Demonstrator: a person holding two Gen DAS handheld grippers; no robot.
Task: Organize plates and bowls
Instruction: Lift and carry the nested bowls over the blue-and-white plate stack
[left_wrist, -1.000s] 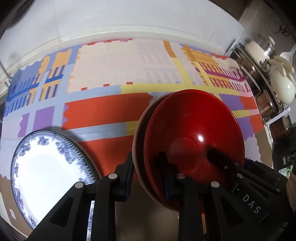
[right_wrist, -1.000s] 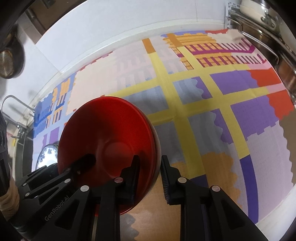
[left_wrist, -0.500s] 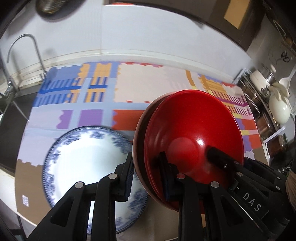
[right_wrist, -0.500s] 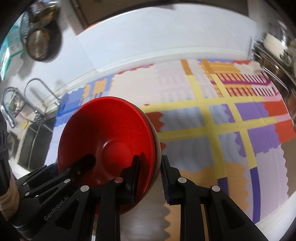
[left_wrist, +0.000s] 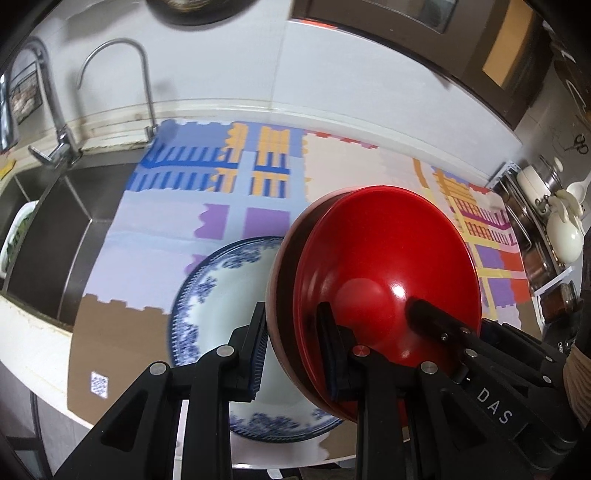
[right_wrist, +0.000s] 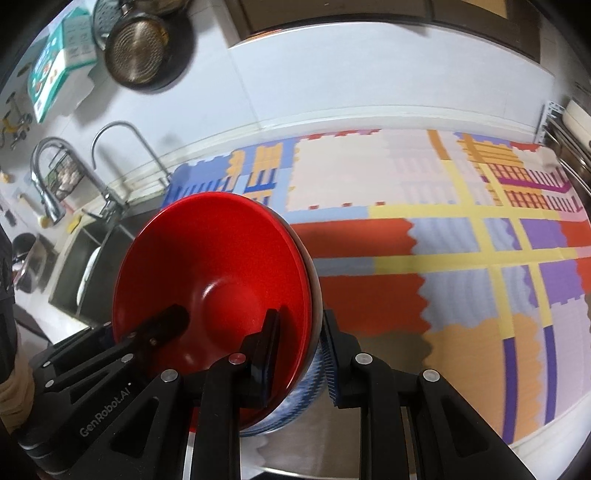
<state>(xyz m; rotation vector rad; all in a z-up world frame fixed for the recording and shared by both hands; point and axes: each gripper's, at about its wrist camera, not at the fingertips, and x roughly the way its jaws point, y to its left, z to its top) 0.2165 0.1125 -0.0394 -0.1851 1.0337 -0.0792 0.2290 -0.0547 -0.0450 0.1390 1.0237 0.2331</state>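
Two nested red bowls (left_wrist: 388, 258) hang tilted above the counter, carried by both grippers. My left gripper (left_wrist: 295, 354) is shut on their left rim. My right gripper (right_wrist: 301, 350) is shut on the opposite rim of the red bowls (right_wrist: 214, 266). Each view shows the other gripper's finger reaching inside the top bowl. Underneath lies a blue-and-white plate (left_wrist: 221, 295) on the patterned mat (left_wrist: 166, 240); the bowls hide its right part. The right wrist view shows only a strip of that plate (right_wrist: 303, 387) below the bowls.
A steel sink (left_wrist: 74, 206) with a curved tap (left_wrist: 110, 55) lies left of the mat. Pots and a white kettle on a rack (left_wrist: 546, 221) stand at the right. A pan (right_wrist: 140, 48) hangs on the wall. The counter's front edge (left_wrist: 44, 380) runs close below the plate.
Both grippers have carried the bowls leftward and a little upward across the mat, now over the blue-and-white plate. The sink and tap have come into view. Neither grip has changed.
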